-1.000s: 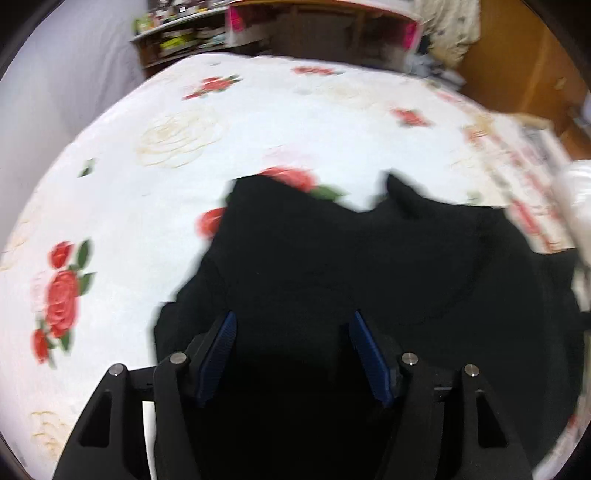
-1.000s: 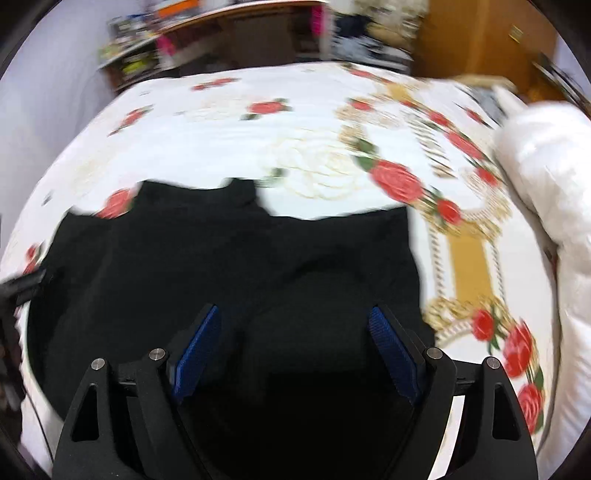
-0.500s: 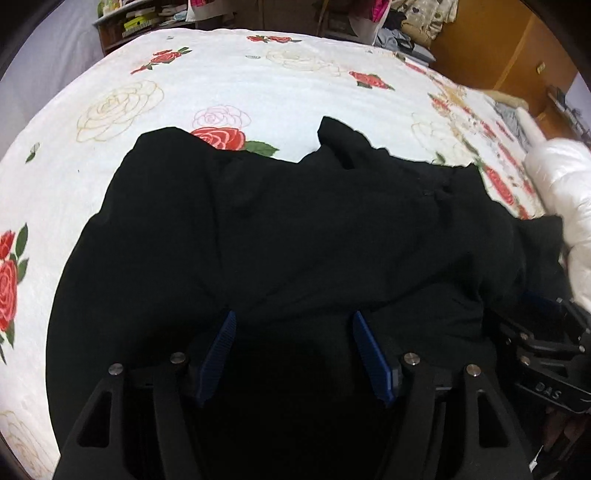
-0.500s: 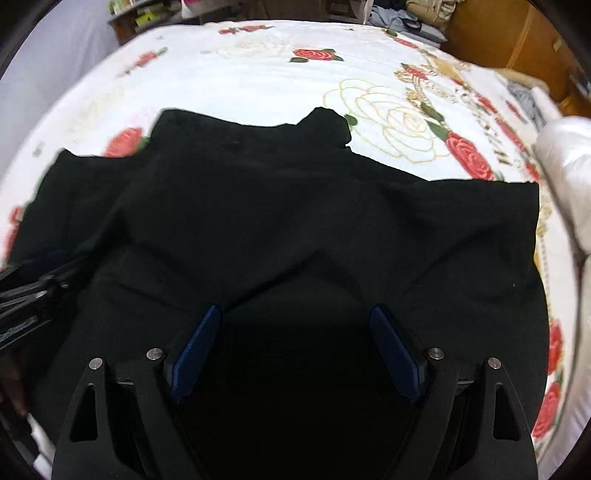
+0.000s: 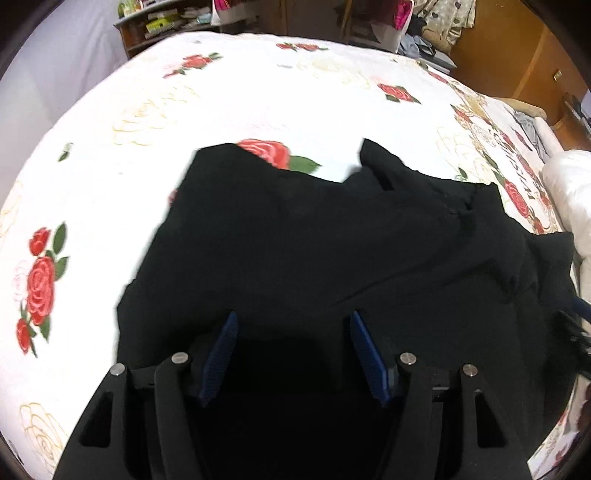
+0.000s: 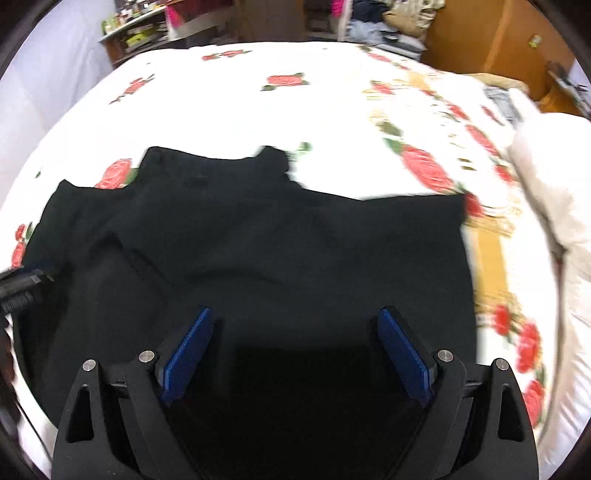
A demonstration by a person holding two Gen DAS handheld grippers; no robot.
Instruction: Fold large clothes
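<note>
A large black garment [image 5: 332, 251] lies spread on a bed with a white rose-print sheet [image 5: 221, 92]; it also fills the right wrist view [image 6: 295, 243]. My left gripper [image 5: 291, 321] is open and empty, just above the garment's near part. My right gripper [image 6: 295, 317] is open wider, also empty, above the garment's near edge. The left gripper's tip shows at the left edge of the right wrist view [image 6: 22, 280]. The right gripper's tip shows at the right edge of the left wrist view [image 5: 572, 325].
A white pillow or duvet [image 6: 554, 192] lies along the bed's right side. Cluttered shelves [image 5: 166, 22] and a wooden door [image 6: 498, 40] stand beyond the far end of the bed. The bed sheet [image 6: 258, 110] lies bare beyond the garment.
Both grippers have pulled back and up from the garment since half a second ago, so more of the sheet shows. Both stay open.
</note>
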